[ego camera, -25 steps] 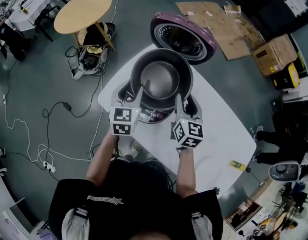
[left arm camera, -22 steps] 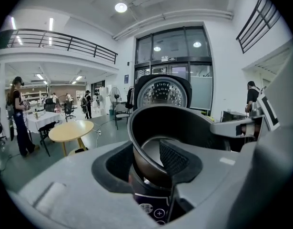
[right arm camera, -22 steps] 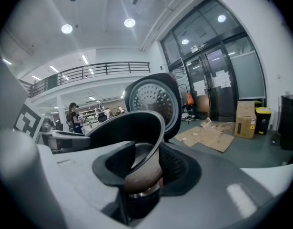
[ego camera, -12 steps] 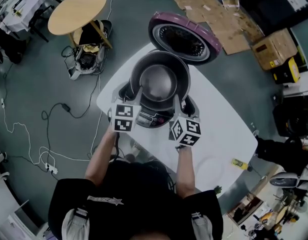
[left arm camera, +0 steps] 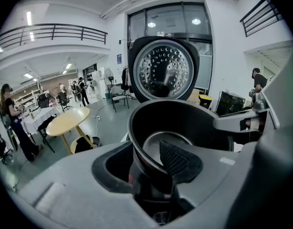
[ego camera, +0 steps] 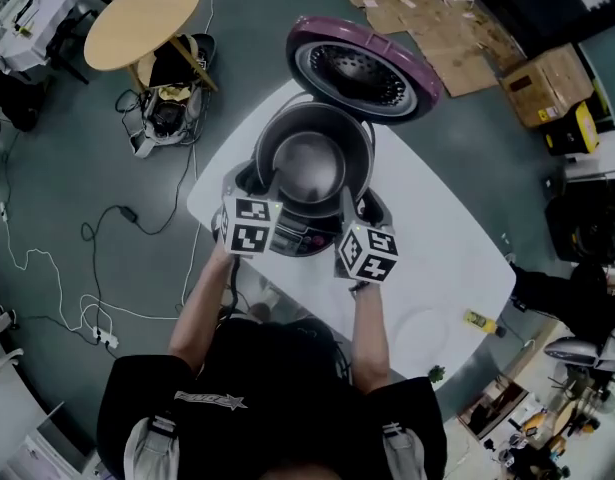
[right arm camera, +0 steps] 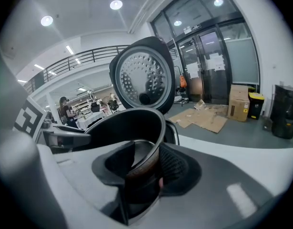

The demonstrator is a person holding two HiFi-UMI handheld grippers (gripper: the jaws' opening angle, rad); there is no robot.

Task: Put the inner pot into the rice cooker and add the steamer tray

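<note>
I hold the dark inner pot (ego camera: 312, 158) by its near rim over the opening of the rice cooker (ego camera: 305, 236), which stands on the white table (ego camera: 447, 258). The cooker's purple lid (ego camera: 362, 63) stands open behind. My left gripper (ego camera: 270, 186) is shut on the rim's left side, my right gripper (ego camera: 349, 200) on its right side. In the left gripper view the pot (left arm camera: 184, 123) has its rim clamped in my left gripper (left arm camera: 148, 161), one pad (left arm camera: 174, 157) inside the wall. In the right gripper view my right gripper (right arm camera: 146, 168) pinches the pot (right arm camera: 122, 128) the same way.
A faint pale round shape (ego camera: 427, 330) lies on the table at the front right; I cannot tell what it is. A small yellow item (ego camera: 477, 320) sits near the table's right edge. On the floor are a round wooden table (ego camera: 142, 18), cables (ego camera: 57, 268) and cardboard (ego camera: 427, 18).
Both grippers and the pot have come down together toward the cooker's body. The grips on the rim are unchanged.
</note>
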